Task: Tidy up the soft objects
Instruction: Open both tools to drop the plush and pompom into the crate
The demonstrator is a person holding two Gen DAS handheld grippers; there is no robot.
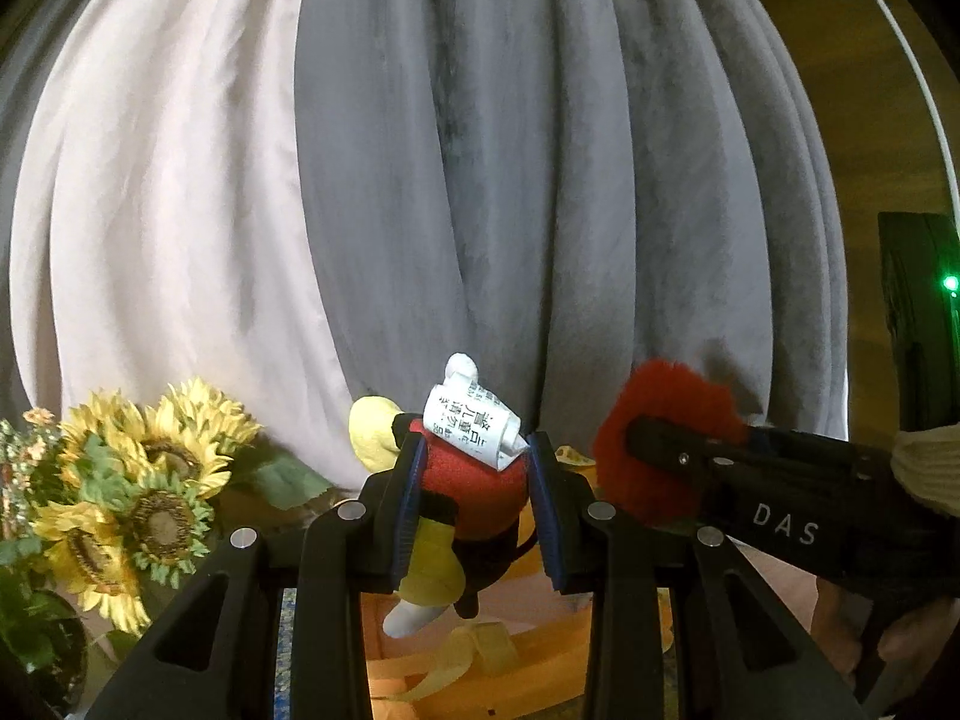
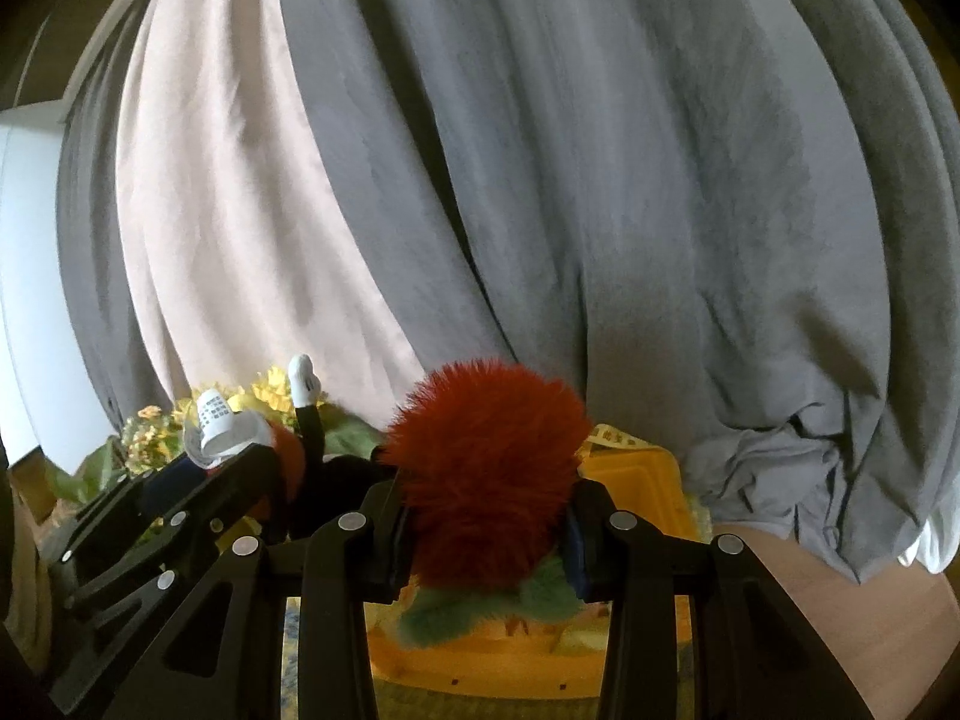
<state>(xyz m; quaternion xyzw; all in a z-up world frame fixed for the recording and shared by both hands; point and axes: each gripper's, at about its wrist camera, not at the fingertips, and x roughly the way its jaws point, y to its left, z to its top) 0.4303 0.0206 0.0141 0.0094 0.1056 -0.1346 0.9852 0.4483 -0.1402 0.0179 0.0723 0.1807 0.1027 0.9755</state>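
My left gripper (image 1: pixel 477 504) is shut on a small plush figure (image 1: pixel 474 501) with a red body, black limbs, yellow shoes and a white paper tag (image 1: pixel 471 427); it hangs above an orange bin (image 1: pixel 540 654). My right gripper (image 2: pixel 486 531) is shut on a fluffy red plush (image 2: pixel 486 468) with green fur (image 2: pixel 468 612) below, held over the same orange bin (image 2: pixel 636 474). In the left wrist view the right gripper (image 1: pixel 654 450) and red plush (image 1: pixel 666 402) are at right. In the right wrist view the left gripper (image 2: pixel 240 462) and its tagged figure (image 2: pixel 288 462) are at left.
A bunch of artificial sunflowers (image 1: pixel 144 486) stands at left; it also shows in the right wrist view (image 2: pixel 270 390). Grey and pale pink curtains (image 1: pixel 510 180) hang close behind. A yellow banana-like plush (image 1: pixel 468 660) lies in the bin. A dark device with a green light (image 1: pixel 951 283) is at far right.
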